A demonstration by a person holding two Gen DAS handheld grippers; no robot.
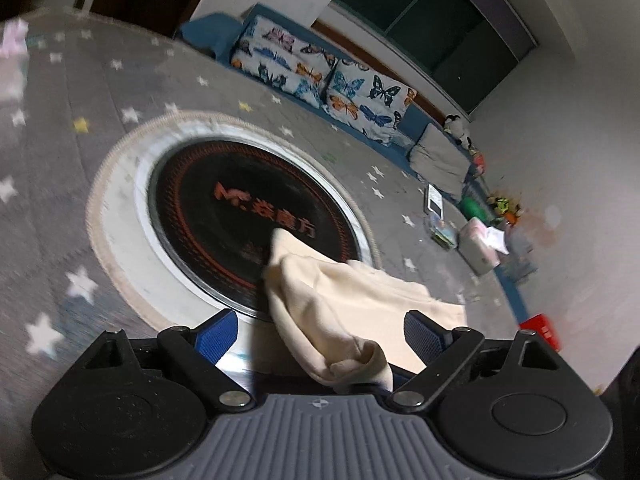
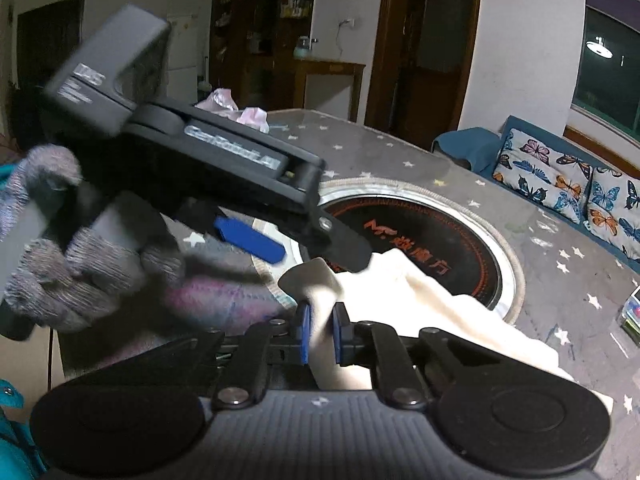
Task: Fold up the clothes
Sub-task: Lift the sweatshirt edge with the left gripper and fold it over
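Note:
A cream garment (image 1: 352,300) lies partly on the grey star-patterned table (image 1: 80,184) and over the edge of the round black cooktop (image 1: 248,208). My left gripper (image 1: 320,336) is open; a fold of the garment rises between its blue pads without being pinched. In the right wrist view my right gripper (image 2: 320,332) is shut on a bunched edge of the cream garment (image 2: 432,304), lifted off the table. The left gripper (image 2: 256,240), held by a gloved hand (image 2: 60,272), hovers just left of it, jaws open.
A pink cloth (image 2: 232,108) lies at the table's far edge. A blue sofa with butterfly cushions (image 1: 320,76) stands beyond. A tissue pack (image 1: 480,248), a box (image 1: 440,236) and small items sit near the table's right edge.

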